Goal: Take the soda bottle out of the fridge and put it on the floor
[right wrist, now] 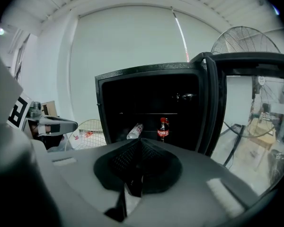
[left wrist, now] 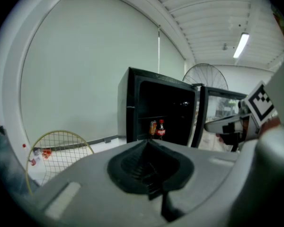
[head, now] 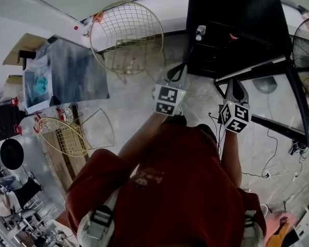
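The soda bottle (right wrist: 163, 128), dark with a red cap and red label, stands upright on a shelf inside the open black fridge (head: 232, 24). The left gripper view also shows the soda bottle (left wrist: 161, 128), with an orange container (left wrist: 153, 127) just left of it. A clear bottle (right wrist: 135, 131) lies tilted to the soda's left. My left gripper (head: 176, 73) and my right gripper (head: 237, 89) are held side by side before the fridge, well short of the shelf. Both have their jaws shut with nothing between them.
The fridge's glass door (head: 278, 86) hangs open to the right. A standing fan (head: 306, 40) is beyond it. A round wire basket (head: 126, 35) sits left of the fridge, and a smaller one (head: 67, 135) nearer me. Cables (head: 268, 158) trail over the floor at right.
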### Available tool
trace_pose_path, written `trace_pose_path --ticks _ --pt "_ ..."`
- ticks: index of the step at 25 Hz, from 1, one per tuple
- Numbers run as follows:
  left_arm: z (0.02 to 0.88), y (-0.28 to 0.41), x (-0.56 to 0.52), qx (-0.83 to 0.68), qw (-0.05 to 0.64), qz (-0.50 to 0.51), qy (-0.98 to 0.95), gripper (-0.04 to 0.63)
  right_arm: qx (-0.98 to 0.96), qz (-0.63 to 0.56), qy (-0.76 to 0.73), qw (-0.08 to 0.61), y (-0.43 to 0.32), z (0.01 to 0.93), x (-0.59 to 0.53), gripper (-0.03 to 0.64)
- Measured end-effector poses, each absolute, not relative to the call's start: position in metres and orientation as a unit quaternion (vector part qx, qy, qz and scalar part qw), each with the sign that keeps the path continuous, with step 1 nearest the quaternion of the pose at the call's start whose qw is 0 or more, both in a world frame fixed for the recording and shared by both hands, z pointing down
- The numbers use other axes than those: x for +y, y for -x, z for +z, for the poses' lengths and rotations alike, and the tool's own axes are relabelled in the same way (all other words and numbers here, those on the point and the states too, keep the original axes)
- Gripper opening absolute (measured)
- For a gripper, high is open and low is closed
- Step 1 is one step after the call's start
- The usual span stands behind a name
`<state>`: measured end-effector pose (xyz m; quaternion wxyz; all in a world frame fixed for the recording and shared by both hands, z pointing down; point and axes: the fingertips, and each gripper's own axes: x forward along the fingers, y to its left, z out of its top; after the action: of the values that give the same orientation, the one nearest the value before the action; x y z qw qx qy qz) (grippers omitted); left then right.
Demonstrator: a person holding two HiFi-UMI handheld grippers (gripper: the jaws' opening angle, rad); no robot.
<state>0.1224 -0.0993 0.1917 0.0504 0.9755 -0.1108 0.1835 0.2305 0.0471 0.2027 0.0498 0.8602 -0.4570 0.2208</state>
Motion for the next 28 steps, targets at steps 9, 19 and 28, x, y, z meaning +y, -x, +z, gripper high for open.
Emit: trace_pose_path --ticks 9,19,28 --pt "0.192 -0.155 -0.105 -0.106 0.037 0.185 -0.976 0.000 -0.459 0.217 -0.861 0.026 -0.260 0.202 0.029 0.002" --pt "0.203 -0.205 -0.089 -0.152 0.050 0.182 -0.970 0.000 -0.499 0.207 -0.840 0.050 -0.311 0.209 0.042 0.002" --pt "0.203 -0.219 -0.073 -0.160 0.048 0.184 -0.969 0.000 -0.519 0.211 -0.827 0.050 -0.328 0.217 0.043 0.002"
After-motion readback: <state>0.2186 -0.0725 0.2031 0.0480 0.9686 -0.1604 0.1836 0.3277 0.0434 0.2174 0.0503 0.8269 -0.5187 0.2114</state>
